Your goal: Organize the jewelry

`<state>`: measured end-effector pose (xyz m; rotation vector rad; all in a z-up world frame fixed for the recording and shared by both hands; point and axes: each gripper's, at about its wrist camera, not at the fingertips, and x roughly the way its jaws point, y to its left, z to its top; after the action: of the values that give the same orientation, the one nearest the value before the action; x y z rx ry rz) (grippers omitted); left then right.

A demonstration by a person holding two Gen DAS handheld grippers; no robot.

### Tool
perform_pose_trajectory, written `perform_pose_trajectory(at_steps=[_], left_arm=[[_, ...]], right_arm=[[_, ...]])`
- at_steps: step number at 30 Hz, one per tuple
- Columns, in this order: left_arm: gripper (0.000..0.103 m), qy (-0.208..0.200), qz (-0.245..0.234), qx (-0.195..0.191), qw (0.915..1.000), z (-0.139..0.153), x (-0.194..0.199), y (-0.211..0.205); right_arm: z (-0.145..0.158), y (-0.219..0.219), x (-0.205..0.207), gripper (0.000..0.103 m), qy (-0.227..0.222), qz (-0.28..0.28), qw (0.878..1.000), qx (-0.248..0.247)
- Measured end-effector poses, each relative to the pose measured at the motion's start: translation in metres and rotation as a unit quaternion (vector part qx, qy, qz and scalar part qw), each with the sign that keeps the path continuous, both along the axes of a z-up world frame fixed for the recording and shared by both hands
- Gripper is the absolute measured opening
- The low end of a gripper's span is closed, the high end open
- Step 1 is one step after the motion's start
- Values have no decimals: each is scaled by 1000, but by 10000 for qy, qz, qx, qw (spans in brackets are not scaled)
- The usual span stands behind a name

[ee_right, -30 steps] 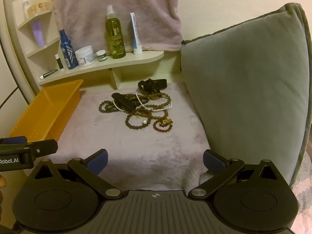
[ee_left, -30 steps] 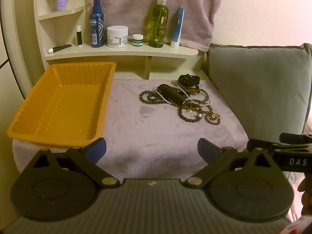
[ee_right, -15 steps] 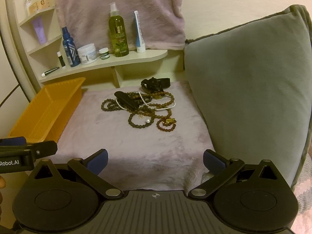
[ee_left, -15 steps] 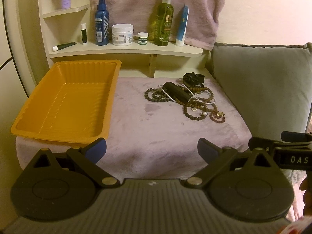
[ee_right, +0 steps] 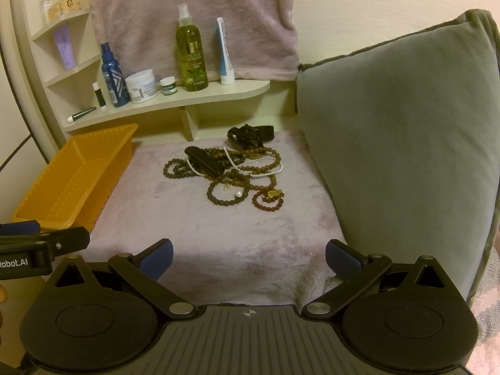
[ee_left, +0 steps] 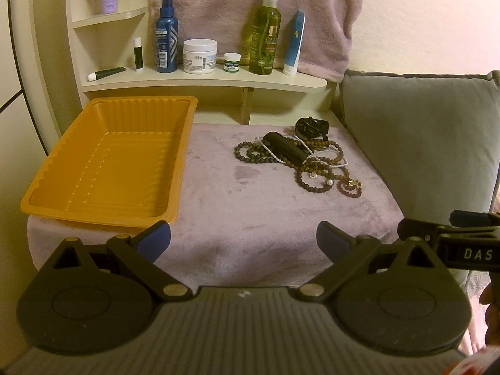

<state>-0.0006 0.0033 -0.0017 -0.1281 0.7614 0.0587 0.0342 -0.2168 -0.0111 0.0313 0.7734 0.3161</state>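
A tangled pile of jewelry [ee_left: 300, 159] [ee_right: 231, 172] lies on the mauve plush cloth [ee_left: 250, 212]: brown bead strands, a thin pearl chain, a black oblong case [ee_left: 286, 148], a black watch [ee_left: 311, 125] at the back, and an amber bead bracelet [ee_right: 268, 200] in front. An empty orange plastic tray [ee_left: 106, 162] [ee_right: 72, 178] sits left of the pile. My left gripper [ee_left: 243, 240] hangs open over the cloth's near edge, nothing between its fingers. My right gripper [ee_right: 248, 254] is open too, short of the pile.
A grey cushion [ee_right: 397, 143] stands along the right side of the cloth. Behind, a cream shelf [ee_left: 203, 78] carries several bottles, jars and tubes, with a mauve towel [ee_left: 250, 9] hung above. Each gripper's body shows at the edge of the other's view.
Both views have shifted a little: the tray and jewelry sit slightly higher and to the right in the left wrist view. Both grippers stay open and empty.
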Motion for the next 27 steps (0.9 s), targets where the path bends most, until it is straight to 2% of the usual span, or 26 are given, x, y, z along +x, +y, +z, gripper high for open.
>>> perform_pose_trajectory(at_steps=[27], left_arm=[[99,8,-3,1,10000,0,-1,0]], right_arm=[[-2,-1,-1,103,-10,3,10000,9]])
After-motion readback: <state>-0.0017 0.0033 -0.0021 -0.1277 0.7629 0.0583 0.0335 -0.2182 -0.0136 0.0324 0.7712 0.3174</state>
